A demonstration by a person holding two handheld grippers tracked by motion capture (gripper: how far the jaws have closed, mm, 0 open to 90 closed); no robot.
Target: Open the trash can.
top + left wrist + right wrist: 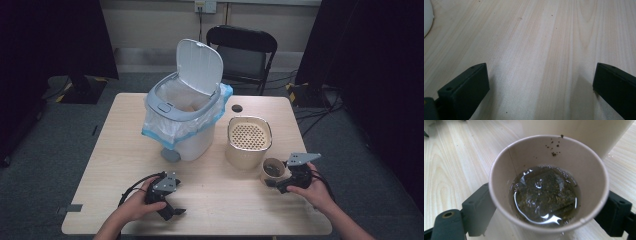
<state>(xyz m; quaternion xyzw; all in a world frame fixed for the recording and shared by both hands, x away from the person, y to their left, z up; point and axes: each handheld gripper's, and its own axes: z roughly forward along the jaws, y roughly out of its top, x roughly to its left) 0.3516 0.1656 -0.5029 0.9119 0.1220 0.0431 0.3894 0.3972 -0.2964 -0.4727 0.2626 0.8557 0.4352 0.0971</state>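
a person sits at a pale wooden table [210, 200] holding a two-jaw tool in each hand. the right gripper [281, 186] is at the near right of the table, its black jaws on either side of a small paper cup [273, 170], one against each wall, grasping it. seen from the right gripper view, the paper cup [549, 182] holds dark liquid with a soaked tea bag [546, 195] lying in it, and specks cling to the inner wall. the cup stands just beside a beige container [248, 141] with a perforated strainer top. the left gripper [170, 212] rests near the table's front edge, its jaws spread wide with nothing between them, well apart from the cup. behind, a grey bin [182, 117] lined with a blue-edged bag has its lid up.
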